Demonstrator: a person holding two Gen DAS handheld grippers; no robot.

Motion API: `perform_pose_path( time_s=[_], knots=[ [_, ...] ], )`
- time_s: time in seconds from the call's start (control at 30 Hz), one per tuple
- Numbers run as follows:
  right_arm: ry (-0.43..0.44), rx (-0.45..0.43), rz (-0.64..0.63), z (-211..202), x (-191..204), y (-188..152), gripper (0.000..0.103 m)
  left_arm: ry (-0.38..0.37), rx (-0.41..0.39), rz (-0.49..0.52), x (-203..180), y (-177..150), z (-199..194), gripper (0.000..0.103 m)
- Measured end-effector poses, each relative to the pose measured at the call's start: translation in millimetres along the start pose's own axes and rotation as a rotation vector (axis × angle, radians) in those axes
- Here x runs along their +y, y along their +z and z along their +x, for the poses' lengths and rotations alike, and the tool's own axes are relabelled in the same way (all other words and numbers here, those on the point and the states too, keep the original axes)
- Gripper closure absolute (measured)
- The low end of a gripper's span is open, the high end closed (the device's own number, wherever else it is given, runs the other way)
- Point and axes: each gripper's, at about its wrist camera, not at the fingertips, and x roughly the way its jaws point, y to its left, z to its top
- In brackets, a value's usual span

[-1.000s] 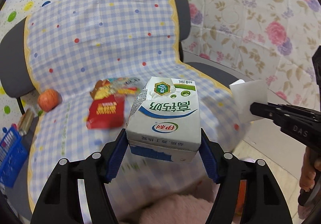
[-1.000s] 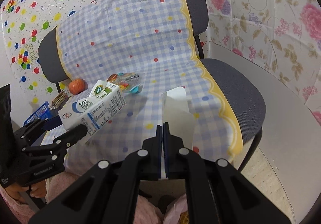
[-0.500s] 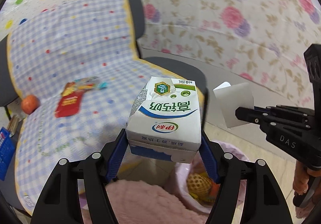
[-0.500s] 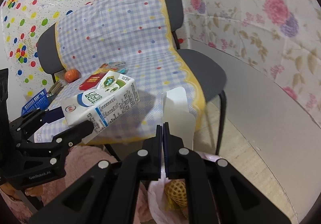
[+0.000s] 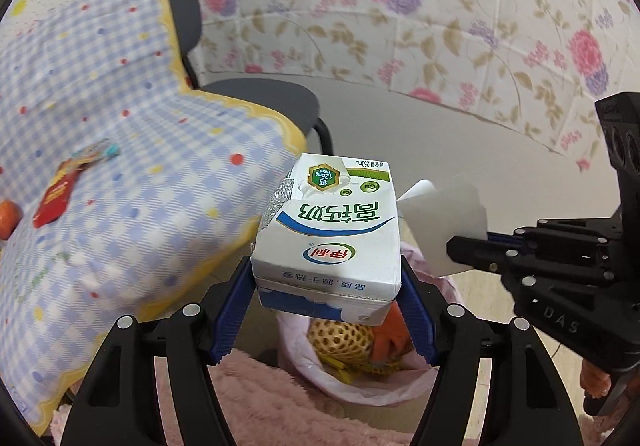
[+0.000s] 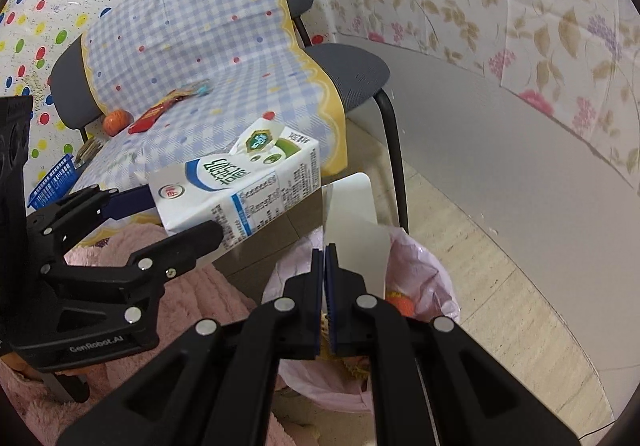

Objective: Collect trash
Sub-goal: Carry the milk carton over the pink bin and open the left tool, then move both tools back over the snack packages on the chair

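Note:
My left gripper (image 5: 326, 274) is shut on a white, green and blue milk carton (image 5: 330, 234) and holds it in the air above a bin lined with a pink bag (image 5: 360, 390). The carton also shows in the right wrist view (image 6: 240, 186). My right gripper (image 6: 324, 250) is shut on a white paper sheet (image 6: 352, 222), held over the same pink bag (image 6: 420, 274). The sheet shows beside the carton in the left wrist view (image 5: 448, 222). Yellow mesh and orange trash lie in the bag.
A chair with a blue checked cover (image 6: 200, 46) stands behind, bearing a red wrapper (image 6: 150, 114), a colourful wrapper (image 6: 192, 90) and an orange fruit (image 6: 116, 120). A blue basket (image 6: 52, 182) sits at the left. A pink fluffy surface (image 5: 280, 406) lies below.
Both grippers have swung right, away from the chair seat, with the carton and paper still held. They now hang over the pink bag, which has come into fuller view.

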Motion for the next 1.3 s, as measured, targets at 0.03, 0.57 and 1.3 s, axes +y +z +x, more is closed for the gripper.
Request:
perform_pose_path(
  time_s=[0.03,0.57,1.3],
  knots=[
    [-0.001,0.003,-0.004,3,-2,-1,0.1,-0.006,0.009,0.002,-2,1,5,0.034],
    [-0.053,-0.025,0.053,1,-37,2,0.074,0.048,0.007,-0.056,11,9,6,0.019],
    [0.06,-0.094,-0.046,-9,33,48,0.074,0.28,-0.102,-0.211,96,5,-68,0.019]
  ],
)
